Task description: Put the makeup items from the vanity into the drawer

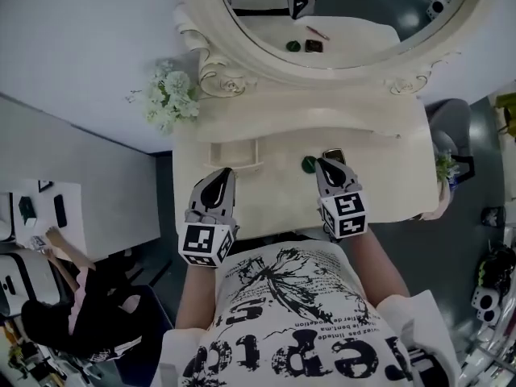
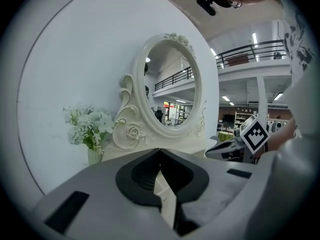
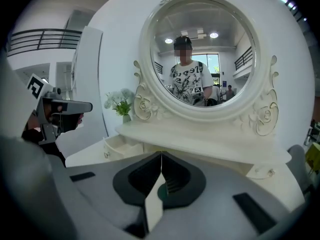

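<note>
A person stands at a cream-white ornate vanity table point(image 1: 379, 176) with a large oval mirror point(image 1: 339, 22), holding a grey two-jaw gripper in each hand above the front edge of the tabletop. A vase of pale artificial flowers point(image 1: 169, 99) sits at ten o'clock on the top. A small cream drawer point(image 1: 234, 155) in the raised back shelf stands pulled open, at twelve o'clock from the left gripper point(image 1: 224, 174). The left gripper's jaws are pressed together with nothing between them. The right gripper point(image 1: 325, 165) is likewise closed and empty. Two makeup items lie on the tabletop by its tip: a small round dark-green pot point(image 1: 309, 164) just beside it at nine o'clock, and a dark square compact point(image 1: 334, 155) close at one o'clock. Nothing can be seen inside the drawer from here. The task looks to be at its first pick, with no item lifted yet. The likely next move calls for the right gripper's jaws to spread, come down around the green pot and close on it. The pot would then be carried toward ten o'clock to the open drawer.
</note>
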Available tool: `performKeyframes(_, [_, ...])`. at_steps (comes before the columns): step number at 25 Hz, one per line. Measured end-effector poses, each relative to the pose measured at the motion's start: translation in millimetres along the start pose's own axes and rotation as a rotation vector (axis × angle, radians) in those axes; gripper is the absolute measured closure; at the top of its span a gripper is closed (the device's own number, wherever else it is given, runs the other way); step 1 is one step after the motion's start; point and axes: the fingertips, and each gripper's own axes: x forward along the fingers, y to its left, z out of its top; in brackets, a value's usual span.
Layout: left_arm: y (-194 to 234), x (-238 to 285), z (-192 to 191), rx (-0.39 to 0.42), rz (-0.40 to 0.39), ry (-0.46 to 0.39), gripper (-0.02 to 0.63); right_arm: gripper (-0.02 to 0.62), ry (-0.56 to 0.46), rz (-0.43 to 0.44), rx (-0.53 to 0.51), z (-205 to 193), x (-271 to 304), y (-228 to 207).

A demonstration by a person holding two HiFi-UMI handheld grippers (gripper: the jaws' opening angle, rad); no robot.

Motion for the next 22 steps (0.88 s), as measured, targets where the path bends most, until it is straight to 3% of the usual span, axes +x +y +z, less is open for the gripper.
performKeyframes(5, [13,21,-6,0.007,-0.054,0.036,0.586,0.577,0.067,-0.032,0.039,-17,18,-5])
performKeyframes(11, [20,35,-26,0.008,-0.113,0.089,0.586,0.567,0.285,-0.035,0.084,-71,47,-8])
performKeyframes(14, [24,39,-35,-0.005,-0.121,0.11,0.586,0.463,0.358,-0.029,0.074,-91,59,-9])
performKeyframes(22, [32,42,-49,-0.019,-0.127,0.143,0.586,0.4,0.472,-0.067,0.065,-119,78,-16])
